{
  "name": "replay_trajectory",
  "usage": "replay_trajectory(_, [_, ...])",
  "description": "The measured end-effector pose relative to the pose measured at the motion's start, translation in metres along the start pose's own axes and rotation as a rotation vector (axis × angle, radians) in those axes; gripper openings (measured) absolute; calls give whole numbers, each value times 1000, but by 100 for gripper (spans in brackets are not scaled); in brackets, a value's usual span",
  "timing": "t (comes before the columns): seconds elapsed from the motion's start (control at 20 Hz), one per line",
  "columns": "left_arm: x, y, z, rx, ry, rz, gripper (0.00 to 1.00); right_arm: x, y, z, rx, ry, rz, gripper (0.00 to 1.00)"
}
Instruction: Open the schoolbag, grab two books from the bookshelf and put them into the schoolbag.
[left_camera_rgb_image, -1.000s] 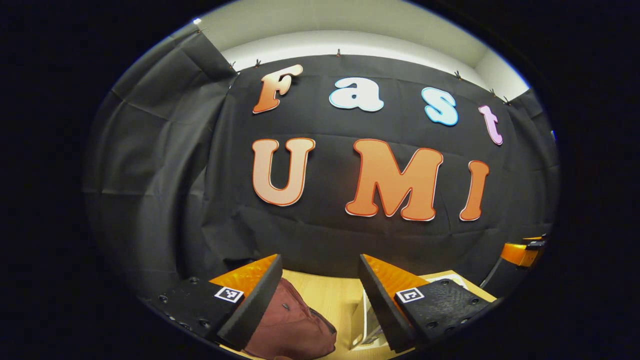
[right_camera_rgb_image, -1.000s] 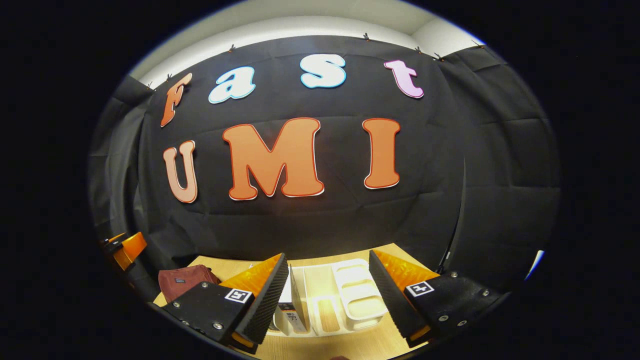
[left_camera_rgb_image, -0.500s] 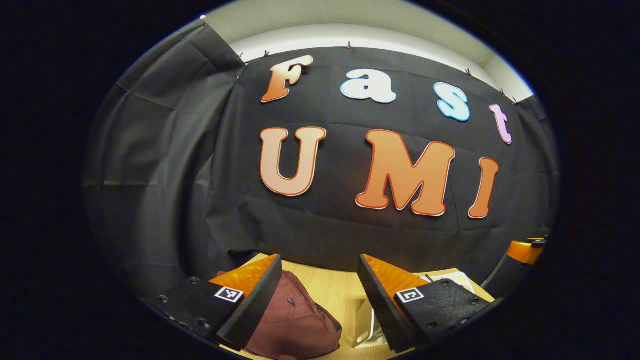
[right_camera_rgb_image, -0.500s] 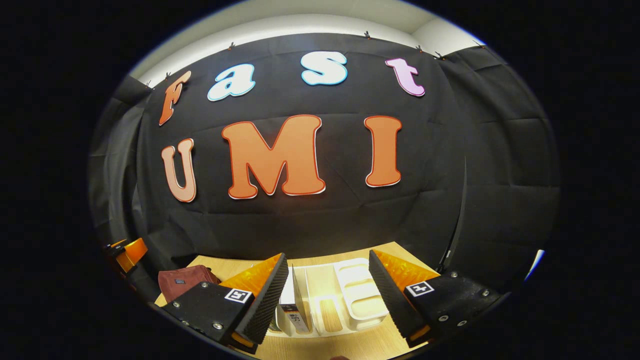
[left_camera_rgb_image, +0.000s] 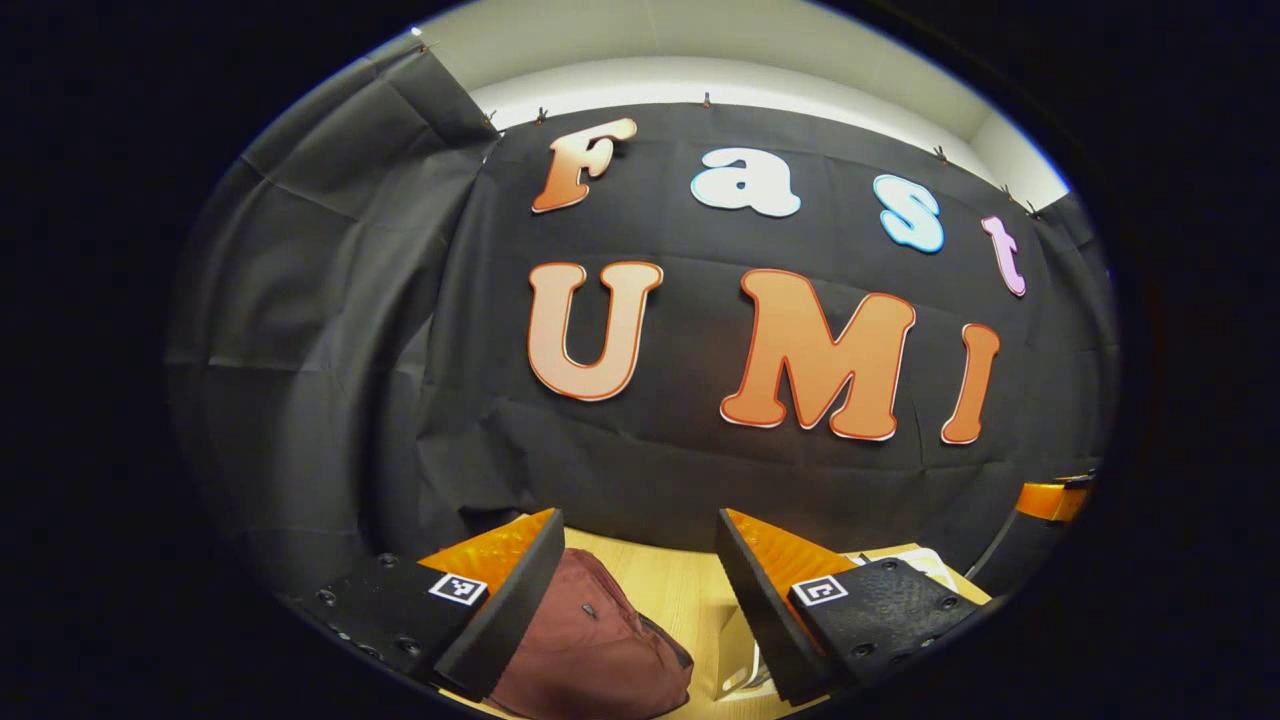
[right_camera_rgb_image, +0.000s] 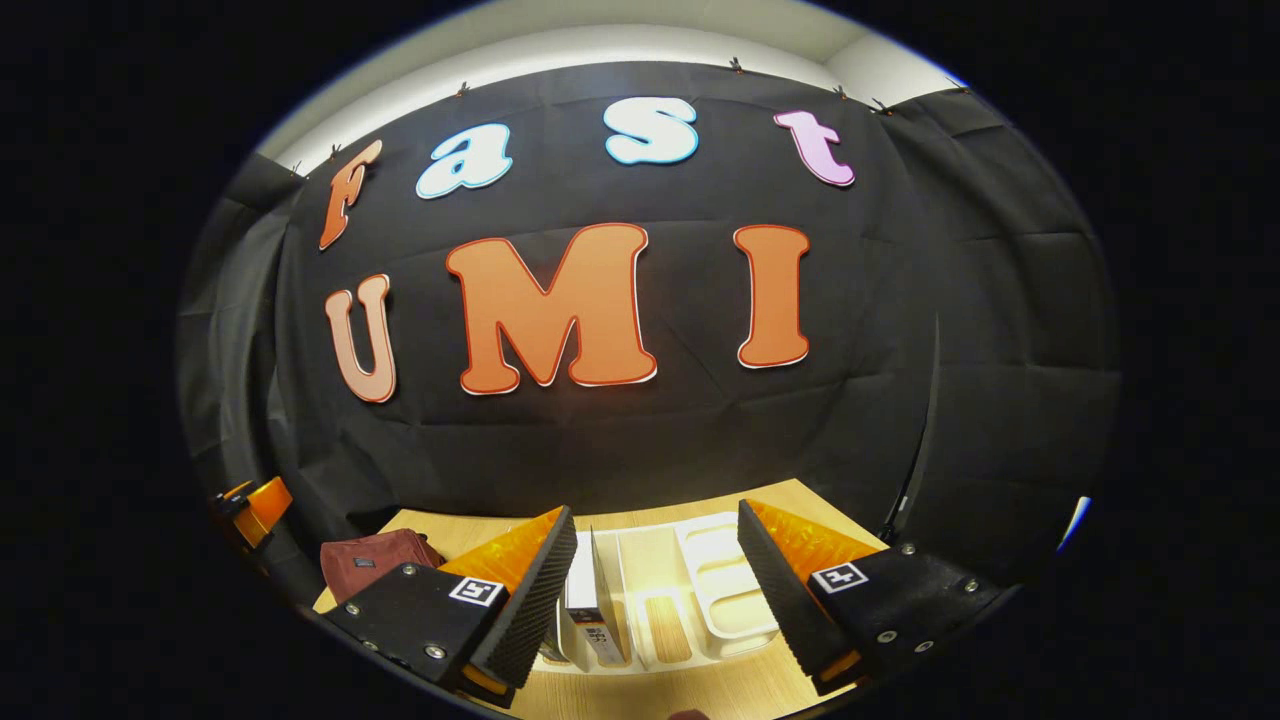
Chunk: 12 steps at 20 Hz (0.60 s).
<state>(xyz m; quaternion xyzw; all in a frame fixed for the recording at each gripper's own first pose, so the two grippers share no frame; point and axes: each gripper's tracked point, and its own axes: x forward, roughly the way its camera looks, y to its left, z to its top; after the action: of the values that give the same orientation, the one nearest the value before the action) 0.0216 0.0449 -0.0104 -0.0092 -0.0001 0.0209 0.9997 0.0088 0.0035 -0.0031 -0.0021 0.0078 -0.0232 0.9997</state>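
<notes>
The wooden table (right_camera_rgb_image: 760, 690) carries a maroon schoolbag (left_camera_rgb_image: 590, 655), apparently closed, and a white bookshelf (right_camera_rgb_image: 700, 590) holding upright books (right_camera_rgb_image: 585, 605). Left tongs (left_camera_rgb_image: 640, 600) hover released above the bag, right tongs (right_camera_rgb_image: 655, 595) released facing the shelf, presumably each staged for its own job.

Left black-and-orange two-finger gripper (left_camera_rgb_image: 640, 590) and right black-and-orange two-finger gripper (right_camera_rgb_image: 655, 590) both level, jaws spread wide, gripping nothing.

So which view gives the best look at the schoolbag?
The left gripper view: the maroon schoolbag lies close, just beyond the open fingers, partly hidden by one finger. The right gripper view shows the same bag small and far off on the table.
</notes>
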Motion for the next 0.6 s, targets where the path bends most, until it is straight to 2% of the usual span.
replay_trajectory(0.25, [-2, 11, 3, 18, -15, 49, 94, 1, -5, 3, 9, -12, -19, 96])
replay_trajectory(0.6, [-2, -1, -1, 8, 9, 12, 94, -2, -10, 2, 20, -6, -25, 96])
